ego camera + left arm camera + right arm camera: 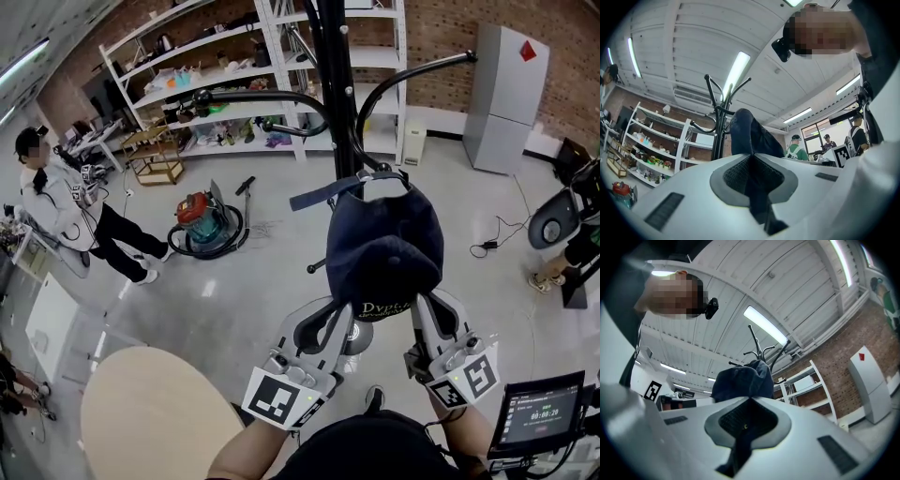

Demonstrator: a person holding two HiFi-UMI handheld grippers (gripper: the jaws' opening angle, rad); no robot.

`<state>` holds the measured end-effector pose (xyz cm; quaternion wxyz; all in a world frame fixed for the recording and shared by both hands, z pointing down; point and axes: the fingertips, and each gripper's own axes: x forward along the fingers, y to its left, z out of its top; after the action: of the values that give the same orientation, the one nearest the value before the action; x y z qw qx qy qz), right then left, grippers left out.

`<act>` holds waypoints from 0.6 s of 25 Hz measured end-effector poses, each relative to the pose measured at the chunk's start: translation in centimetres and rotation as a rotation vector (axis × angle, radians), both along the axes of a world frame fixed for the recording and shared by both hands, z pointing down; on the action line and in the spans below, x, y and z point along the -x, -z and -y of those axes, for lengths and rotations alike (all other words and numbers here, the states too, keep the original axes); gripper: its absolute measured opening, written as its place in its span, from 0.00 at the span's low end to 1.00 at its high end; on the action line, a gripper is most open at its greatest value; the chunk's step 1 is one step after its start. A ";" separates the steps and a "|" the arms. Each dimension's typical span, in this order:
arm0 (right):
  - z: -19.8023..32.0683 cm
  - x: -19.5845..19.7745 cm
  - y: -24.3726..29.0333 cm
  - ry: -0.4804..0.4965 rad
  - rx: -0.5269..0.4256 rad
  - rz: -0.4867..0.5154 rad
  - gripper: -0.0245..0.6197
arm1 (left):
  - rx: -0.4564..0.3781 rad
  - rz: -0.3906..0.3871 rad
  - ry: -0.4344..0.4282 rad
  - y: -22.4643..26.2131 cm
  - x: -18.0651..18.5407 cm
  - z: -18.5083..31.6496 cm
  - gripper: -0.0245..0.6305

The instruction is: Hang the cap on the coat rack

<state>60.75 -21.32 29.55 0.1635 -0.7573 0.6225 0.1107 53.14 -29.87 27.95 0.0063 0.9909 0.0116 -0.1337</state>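
A navy cap is held up in front of the black coat rack, just below its curved hooks; the back strap sits against the pole. My left gripper is shut on the cap's lower left edge. My right gripper is shut on its lower right edge. In the left gripper view, dark cap fabric is pinched between the jaws of the left gripper, with the rack behind. In the right gripper view, the cap rises from the shut right gripper, the rack's hooks above it.
A round wooden table lies at lower left. A vacuum cleaner stands on the floor left of the rack. White shelves line the brick wall, with a grey cabinet at right. A person stands at far left. A tablet screen sits lower right.
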 end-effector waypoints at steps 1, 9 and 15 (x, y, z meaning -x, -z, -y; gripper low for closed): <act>-0.1 0.1 -0.1 0.003 -0.001 0.001 0.06 | 0.001 0.001 0.002 -0.1 0.1 -0.2 0.08; 0.6 -0.8 -0.7 0.030 0.004 0.020 0.06 | 0.005 0.011 0.024 -0.6 -0.5 0.4 0.08; 1.1 -1.8 -1.4 0.048 0.014 0.031 0.06 | 0.014 0.027 0.043 -1.5 -1.5 0.9 0.08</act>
<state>62.60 -22.47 30.97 0.1706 -0.7450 0.6385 0.0905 54.61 -30.74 29.41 0.0103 0.9926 -0.0105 -0.1204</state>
